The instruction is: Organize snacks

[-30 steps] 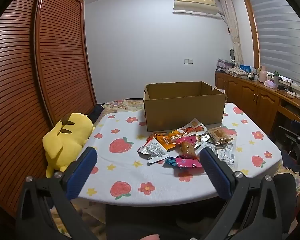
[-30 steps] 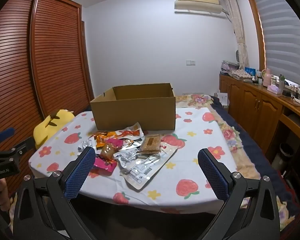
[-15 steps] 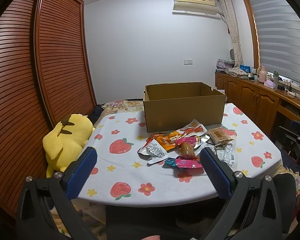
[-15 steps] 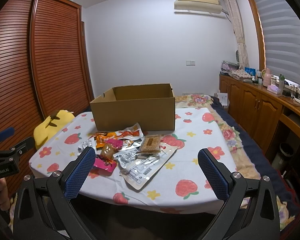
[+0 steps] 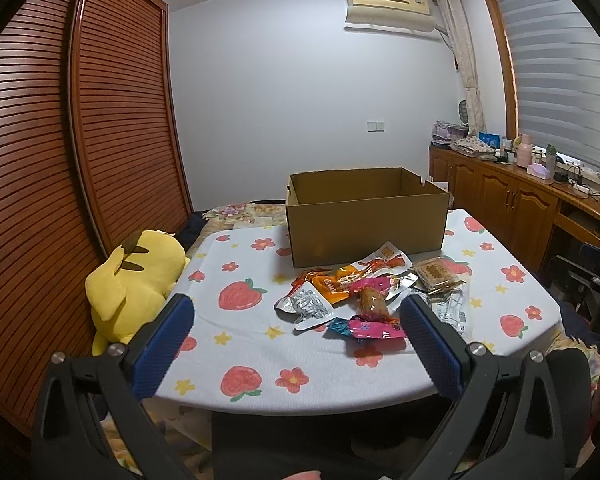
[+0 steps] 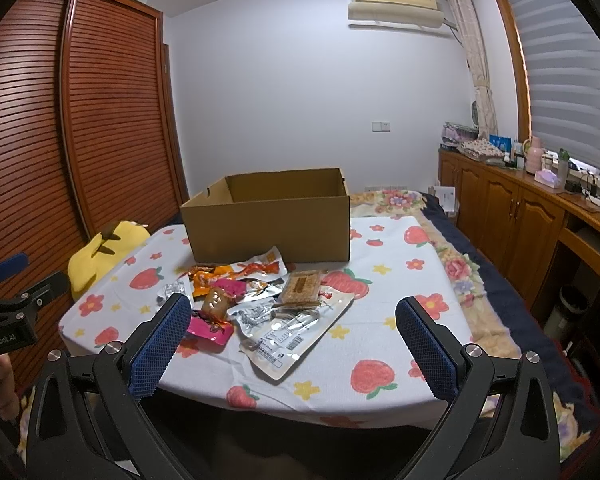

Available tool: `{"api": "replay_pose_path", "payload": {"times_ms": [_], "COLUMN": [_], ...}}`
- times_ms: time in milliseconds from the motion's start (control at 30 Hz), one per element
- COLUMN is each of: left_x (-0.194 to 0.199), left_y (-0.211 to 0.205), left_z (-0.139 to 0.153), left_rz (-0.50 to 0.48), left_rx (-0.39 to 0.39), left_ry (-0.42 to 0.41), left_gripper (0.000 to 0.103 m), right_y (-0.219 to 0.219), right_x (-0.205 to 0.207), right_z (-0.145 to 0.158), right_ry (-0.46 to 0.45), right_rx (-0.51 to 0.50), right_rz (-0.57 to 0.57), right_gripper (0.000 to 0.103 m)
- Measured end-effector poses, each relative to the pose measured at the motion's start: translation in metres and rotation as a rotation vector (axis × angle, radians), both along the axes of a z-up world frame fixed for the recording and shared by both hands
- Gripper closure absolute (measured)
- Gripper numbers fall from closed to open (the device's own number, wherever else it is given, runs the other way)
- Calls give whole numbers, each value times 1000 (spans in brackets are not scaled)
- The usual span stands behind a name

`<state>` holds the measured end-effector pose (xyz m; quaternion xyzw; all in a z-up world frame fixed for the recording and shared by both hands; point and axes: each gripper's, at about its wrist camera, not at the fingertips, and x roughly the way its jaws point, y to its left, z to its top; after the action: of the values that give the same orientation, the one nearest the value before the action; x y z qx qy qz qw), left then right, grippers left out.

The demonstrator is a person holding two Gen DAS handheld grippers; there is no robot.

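An open cardboard box (image 5: pixel 366 218) (image 6: pixel 272 220) stands at the back of a table covered by a strawberry-print cloth (image 5: pixel 244 296) (image 6: pixel 384 276). In front of it lies a heap of snack packets: an orange one (image 5: pixel 334 284) (image 6: pixel 206 280), a pink one (image 5: pixel 374 328) (image 6: pixel 208 328), a silver one (image 5: pixel 306 308), a brown biscuit pack (image 5: pixel 436 274) (image 6: pixel 302 286) and a large clear pouch (image 6: pixel 296 330). My left gripper (image 5: pixel 296 320) and my right gripper (image 6: pixel 292 320) hang before the table's near edge, both open and empty.
A yellow plush toy (image 5: pixel 136 280) (image 6: pixel 100 252) leans at the table's left side, by slatted wooden wardrobe doors (image 5: pixel 112 120). Wooden cabinets (image 6: pixel 520 216) with bottles on top run along the right wall. A flowered bedspread (image 6: pixel 452 264) lies right of the table.
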<state>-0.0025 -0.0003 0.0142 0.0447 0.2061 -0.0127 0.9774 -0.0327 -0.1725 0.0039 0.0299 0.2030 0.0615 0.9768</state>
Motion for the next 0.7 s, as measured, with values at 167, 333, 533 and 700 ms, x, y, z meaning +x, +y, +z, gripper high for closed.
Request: {"api": "replay_pose_path", "payload": {"times_ms": [167, 333, 533, 700], "left_x": [-1, -1, -1, -1], "left_y": [-1, 0, -1, -1], "left_z": [0, 0, -1, -1], "left_rz": [0, 0, -1, 0], "left_rx": [0, 0, -1, -1], "left_ry": [-1, -1, -2, -3], "left_gripper": [0, 0, 0, 0], "right_y": [0, 0, -1, -1], "right_x": [0, -1, -1, -1], "right_z": [0, 0, -1, -1], "right_ry": [0, -1, -1, -2], "right_rx": [1, 1, 2, 2], "right_rz": [0, 0, 0, 0], "right_gripper": [0, 0, 0, 0]}}
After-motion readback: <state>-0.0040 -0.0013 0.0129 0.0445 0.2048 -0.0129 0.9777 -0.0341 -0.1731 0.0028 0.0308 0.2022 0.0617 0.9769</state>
